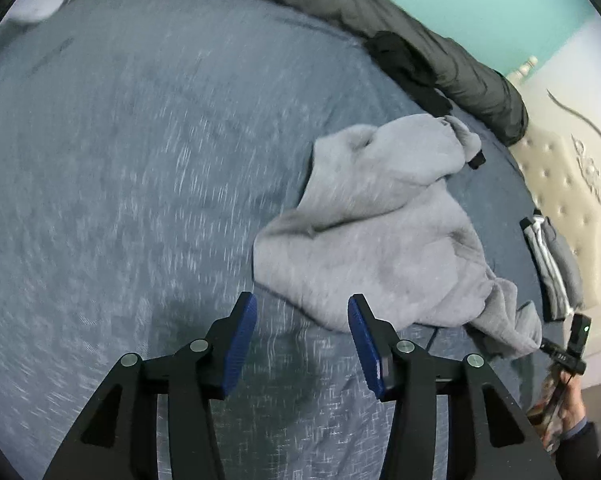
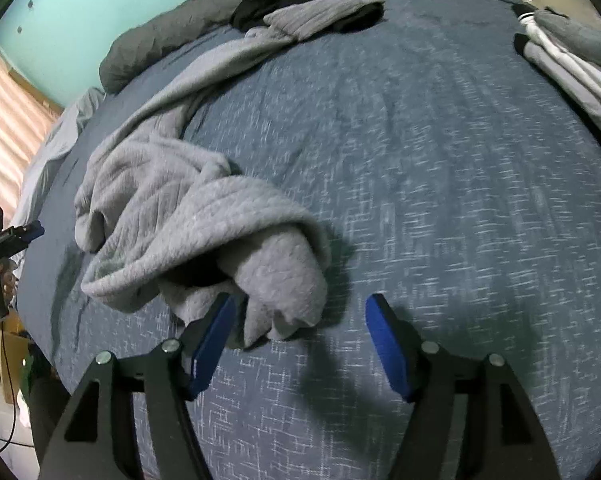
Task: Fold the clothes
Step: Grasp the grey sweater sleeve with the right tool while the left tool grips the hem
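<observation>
The left tool (image 1: 302, 306) is held spread over bare blue bedspread (image 1: 140, 184), nothing pinched. The right tool (image 2: 300, 308) is likewise spread, its left pad at the hem of the crumpled grey sweatshirt (image 2: 188, 224). Beyond the sweatshirt, open bedspread is seen, bounded by a dark duvet (image 2: 172, 40) and folded clothes (image 2: 572, 60).

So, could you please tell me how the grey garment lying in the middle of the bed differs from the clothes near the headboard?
The light grey sweatshirt lies crumpled and spread out, while the folded clothes sit in a compact stack. The sweatshirt is one plain light grey; the folded clothes show darker grey with white stripes. The sweatshirt lies close to the open right gripper; the folded clothes rest at the bed's edge by the headboard. Both lie on the blue bedspread.
</observation>
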{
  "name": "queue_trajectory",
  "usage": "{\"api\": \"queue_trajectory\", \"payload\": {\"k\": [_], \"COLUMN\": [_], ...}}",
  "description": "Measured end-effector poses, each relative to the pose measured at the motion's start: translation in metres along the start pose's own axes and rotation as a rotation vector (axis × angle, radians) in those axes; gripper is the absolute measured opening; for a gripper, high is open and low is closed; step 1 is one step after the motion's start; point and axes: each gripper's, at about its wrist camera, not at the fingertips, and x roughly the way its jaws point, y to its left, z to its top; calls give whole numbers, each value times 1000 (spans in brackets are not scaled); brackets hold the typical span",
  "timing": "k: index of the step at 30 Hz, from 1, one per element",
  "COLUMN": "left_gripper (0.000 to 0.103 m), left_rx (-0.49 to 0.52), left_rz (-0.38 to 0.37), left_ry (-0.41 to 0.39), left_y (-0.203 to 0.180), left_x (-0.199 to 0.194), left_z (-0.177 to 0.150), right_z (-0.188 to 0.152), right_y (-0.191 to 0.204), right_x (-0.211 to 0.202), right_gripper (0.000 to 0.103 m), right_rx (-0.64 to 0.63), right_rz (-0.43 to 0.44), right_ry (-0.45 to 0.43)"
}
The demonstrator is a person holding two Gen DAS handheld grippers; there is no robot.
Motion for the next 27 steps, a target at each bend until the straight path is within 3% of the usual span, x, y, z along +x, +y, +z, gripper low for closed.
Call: {"api": "queue_trajectory", "payload": {"k": [3, 11, 14, 20, 21, 22, 24, 25, 27], "left_gripper": [59, 60, 60, 60, 55, 44, 24, 20, 16], "left_rx": [-47, -154, -156, -134, -132, -128, -120, -117, -110], "left_rz": [-16, -88, -113, -90, -88, -79, -65, -61, -55], "left_ry": [20, 36, 32, 43, 40, 38, 33, 30, 20], "left_y": [7, 15, 9, -1, -2, -4, -6, -6, -6], "left_x": [18, 62, 73, 91, 91, 92, 90, 88, 84], "left_z": [-7, -9, -6, 0, 2, 3, 7, 9, 12], "right_z": [2, 6, 9, 17, 19, 22, 25, 27, 31], "right_y": [3, -4, -5, 4, 5, 5, 7, 8, 11], "right_x": [6, 25, 30, 36, 37, 37, 35, 34, 29], "right_gripper": [71, 73, 73, 72, 66, 54, 42, 34, 29], "right_rx": [22, 87, 93, 19, 13, 8, -16, -29, -49], "right_rz": [24, 34, 55, 62, 65, 68, 62, 61, 58], "right_ry": [9, 16, 18, 32, 34, 35, 34, 32, 23]}}
